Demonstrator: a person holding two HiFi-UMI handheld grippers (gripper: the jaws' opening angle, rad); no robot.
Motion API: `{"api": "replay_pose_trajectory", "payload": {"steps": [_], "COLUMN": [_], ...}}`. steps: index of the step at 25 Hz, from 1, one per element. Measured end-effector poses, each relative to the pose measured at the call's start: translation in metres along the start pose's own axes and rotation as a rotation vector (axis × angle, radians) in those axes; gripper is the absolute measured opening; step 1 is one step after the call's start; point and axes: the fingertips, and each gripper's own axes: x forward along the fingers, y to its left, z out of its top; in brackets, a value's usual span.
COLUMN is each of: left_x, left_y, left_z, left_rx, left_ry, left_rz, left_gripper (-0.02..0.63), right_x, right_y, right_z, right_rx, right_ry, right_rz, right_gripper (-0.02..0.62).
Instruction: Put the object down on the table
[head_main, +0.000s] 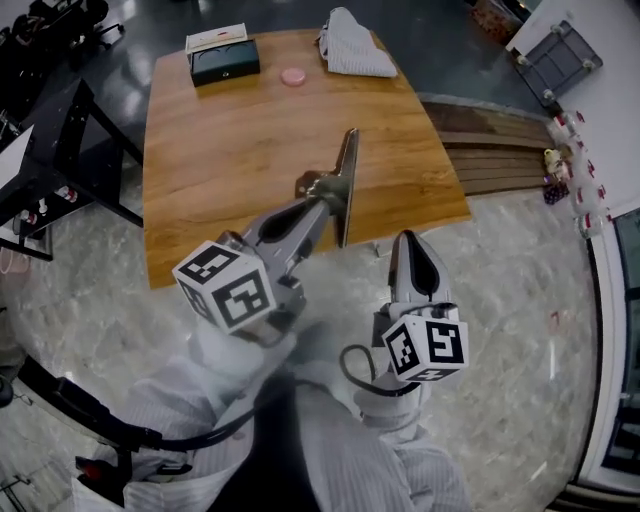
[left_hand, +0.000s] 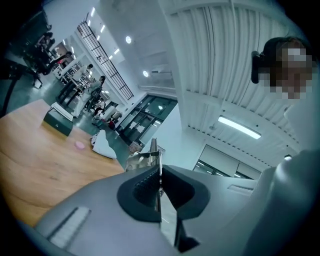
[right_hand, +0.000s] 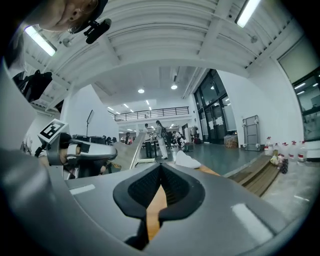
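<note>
A thin metal plate (head_main: 346, 185) with a shiny bracket on its side hangs edge-on above the front part of the wooden table (head_main: 220, 150). My left gripper (head_main: 325, 200) is shut on its lower part. In the left gripper view the plate (left_hand: 154, 150) runs straight up between the pressed pads of the left gripper (left_hand: 160, 172). My right gripper (head_main: 408, 238) hovers at the table's front edge, shut with nothing in it. The right gripper view shows the right gripper (right_hand: 161, 167) with its pads touching, and the plate (right_hand: 132, 150) to its left.
At the table's far side lie a dark green box (head_main: 226, 62) with a white case (head_main: 215, 38) behind it, a small pink disc (head_main: 293, 76) and a white cloth (head_main: 355, 45). Wooden planks (head_main: 500, 150) lie on the floor at the right. A black stand (head_main: 60, 150) is at the left.
</note>
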Motion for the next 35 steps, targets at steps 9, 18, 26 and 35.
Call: {"api": "replay_pose_trajectory", "payload": {"steps": [9, 18, 26, 35], "left_x": [0.109, 0.185, 0.201, 0.248], "left_y": [0.074, 0.127, 0.165, 0.254], "left_z": [0.018, 0.015, -0.023, -0.07], "left_rx": [-0.014, -0.083, -0.167, -0.282], "left_ry": [-0.099, -0.199, -0.087, 0.104], "left_rz": [0.181, 0.398, 0.495, 0.495], "left_gripper": [0.006, 0.006, 0.006, 0.006], "right_x": [0.14, 0.244, 0.264, 0.278], "right_y": [-0.081, -0.162, -0.173, -0.181], "right_z": [0.005, 0.008, -0.035, -0.074], "right_rx": [-0.031, -0.078, -0.018, 0.001], "right_ry": [0.055, 0.161, 0.287, 0.386], "right_rz": [0.228, 0.468, 0.544, 0.538], "right_gripper": [0.014, 0.014, 0.014, 0.014]}}
